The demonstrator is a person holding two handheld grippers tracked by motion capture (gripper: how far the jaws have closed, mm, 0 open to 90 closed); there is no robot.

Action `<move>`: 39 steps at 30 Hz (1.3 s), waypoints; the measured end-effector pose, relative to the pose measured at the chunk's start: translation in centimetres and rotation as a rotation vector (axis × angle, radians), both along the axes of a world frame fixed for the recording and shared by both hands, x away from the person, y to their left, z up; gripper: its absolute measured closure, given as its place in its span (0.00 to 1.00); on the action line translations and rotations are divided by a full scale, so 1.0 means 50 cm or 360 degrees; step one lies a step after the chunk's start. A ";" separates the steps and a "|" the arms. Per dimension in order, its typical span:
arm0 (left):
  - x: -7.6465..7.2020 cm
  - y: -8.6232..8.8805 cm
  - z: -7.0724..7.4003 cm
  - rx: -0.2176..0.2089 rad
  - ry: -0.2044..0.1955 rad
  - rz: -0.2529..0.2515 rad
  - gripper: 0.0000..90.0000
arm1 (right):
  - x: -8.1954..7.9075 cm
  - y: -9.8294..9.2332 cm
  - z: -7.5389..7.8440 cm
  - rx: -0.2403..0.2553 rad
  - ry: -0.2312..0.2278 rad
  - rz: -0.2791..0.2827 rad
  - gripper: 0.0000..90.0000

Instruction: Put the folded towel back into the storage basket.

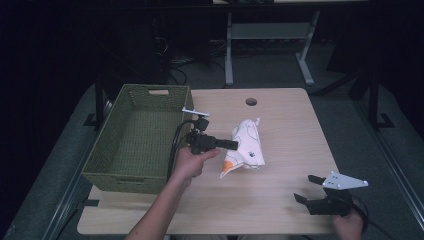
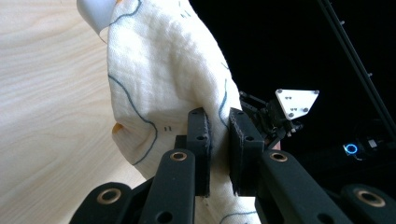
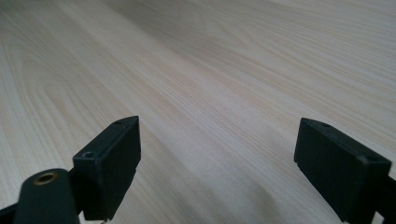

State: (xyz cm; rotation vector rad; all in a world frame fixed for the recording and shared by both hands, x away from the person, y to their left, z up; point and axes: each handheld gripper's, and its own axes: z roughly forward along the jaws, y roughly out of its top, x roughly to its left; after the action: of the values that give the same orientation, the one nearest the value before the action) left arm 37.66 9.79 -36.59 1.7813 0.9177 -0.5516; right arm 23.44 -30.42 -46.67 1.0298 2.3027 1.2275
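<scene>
Gripping a fold of the white cotton cloth with thin blue lines and an orange patch, the left claw has its two black jaws drawn narrow on the fabric; in the left gripper view the cloth bunches up from between the pads and hangs bundled over the pale wooden surface. From the high view, the cloth sits near the middle of the surface, its lower orange corner touching the wood, just right of the green woven rectangular basket that stands at the left edge. The left hand wraps the claw's body beside the basket's right wall. The right claw rests at the near right corner, well apart from the cloth, its jaws spread wide with nothing between them above bare wood.
</scene>
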 end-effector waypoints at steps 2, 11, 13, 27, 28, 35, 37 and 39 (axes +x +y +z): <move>0.000 0.007 0.005 -0.0012 0.0001 0.0006 0.90 | 0.001 0.001 0.000 0.0000 -0.0004 0.0000 0.16; -0.002 0.036 0.023 -0.0053 -0.0027 0.0022 0.90 | 0.003 0.002 -0.003 -0.0020 0.0010 0.0012 0.16; -0.002 0.042 0.025 -0.0059 -0.0023 0.0022 0.90 | 0.002 0.003 -0.003 -0.0020 0.0010 0.0012 0.16; -0.002 0.087 0.042 -0.0088 -0.0035 0.0038 0.90 | 0.003 -0.005 -0.005 -0.0029 0.0018 -0.0002 0.16; -0.002 0.089 0.044 -0.0084 -0.0032 0.0044 0.90 | 0.002 -0.004 -0.005 -0.0029 0.0019 -0.0006 0.16; 0.001 0.129 0.065 -0.0058 -0.0052 0.0074 0.90 | 0.003 -0.003 -0.005 -0.0046 0.0006 -0.0010 0.16; 0.003 0.146 0.072 -0.0059 -0.0060 0.0095 0.90 | 0.004 -0.002 -0.005 -0.0058 0.0011 -0.0007 0.16; 0.003 0.161 0.075 -0.0079 -0.0053 0.0120 0.90 | 0.005 -0.001 -0.006 -0.0063 0.0009 -0.0004 0.16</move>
State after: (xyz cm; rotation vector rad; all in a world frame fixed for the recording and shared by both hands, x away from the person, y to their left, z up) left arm 37.83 17.86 -32.82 1.6992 0.9366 -0.4911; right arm 23.68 -30.46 -46.98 1.0234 2.3198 1.1748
